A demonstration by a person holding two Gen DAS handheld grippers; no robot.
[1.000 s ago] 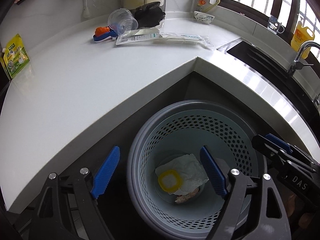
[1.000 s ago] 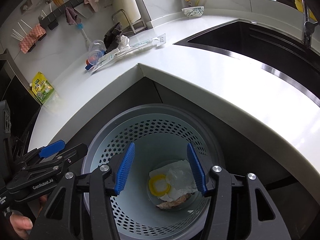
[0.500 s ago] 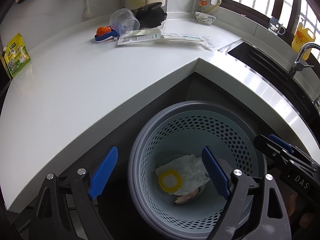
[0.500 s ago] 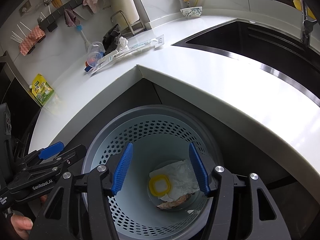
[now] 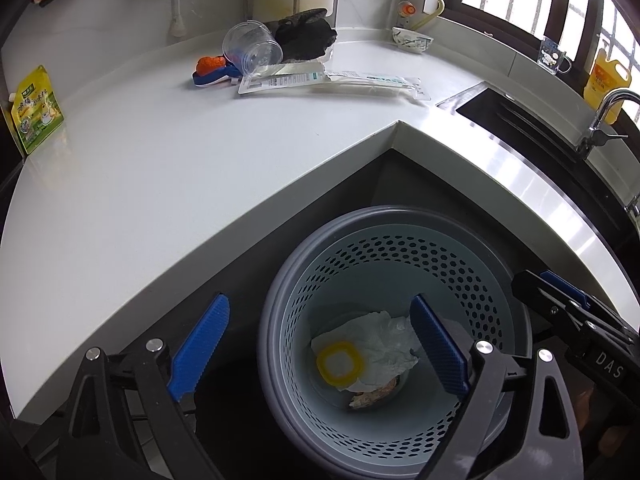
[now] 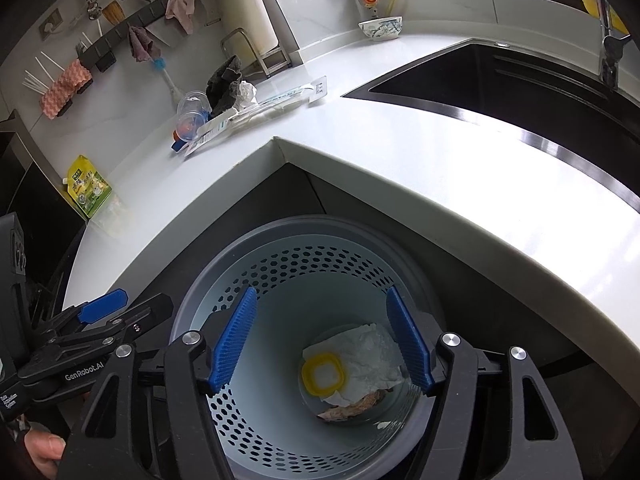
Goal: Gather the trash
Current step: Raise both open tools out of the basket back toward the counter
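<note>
— Grey plastic bin (image 5: 400, 236) right below both tools, tucked into the inner corner under the tabletop (image 5: 160, 168). See inside it?

— Yes. Its perforated liner holds a crumpled white paper (image 5: 384, 332) at the bottom, with a yellow square ring lid (image 5: 338, 366) lying on top of it and a brownish scrap (image 5: 372, 394) poking out just beneath.

— And the tools?

— Both released, nothing between the blue pads. Left tool (image 5: 320, 348) hangs with one pad over the bin's opening and the other outside the rim, above the dark floor. Right tool (image 6: 324, 344) sits squarely over the opening, both pads inside the rim's outline.

— What trash is still up on the tabletop?

— Far back, near the wall, a small heap: a clear plastic cup (image 5: 252, 46) on its side, touching a long flat clear wrapper (image 5: 328, 82) that stretches toward the sink (image 6: 500, 80). An orange and blue piece (image 5: 212, 70) lies just beside the cup, and a dark crumpled lump (image 5: 306, 38) sits behind them. From the right tool's view, a white paper wad (image 6: 247, 92) rests against that lump.

— Anything else?

— A green and yellow pouch (image 5: 36, 110) at the far left edge, well apart from the heap, and a patterned bowl (image 5: 412, 40) in the far corner.
</note>
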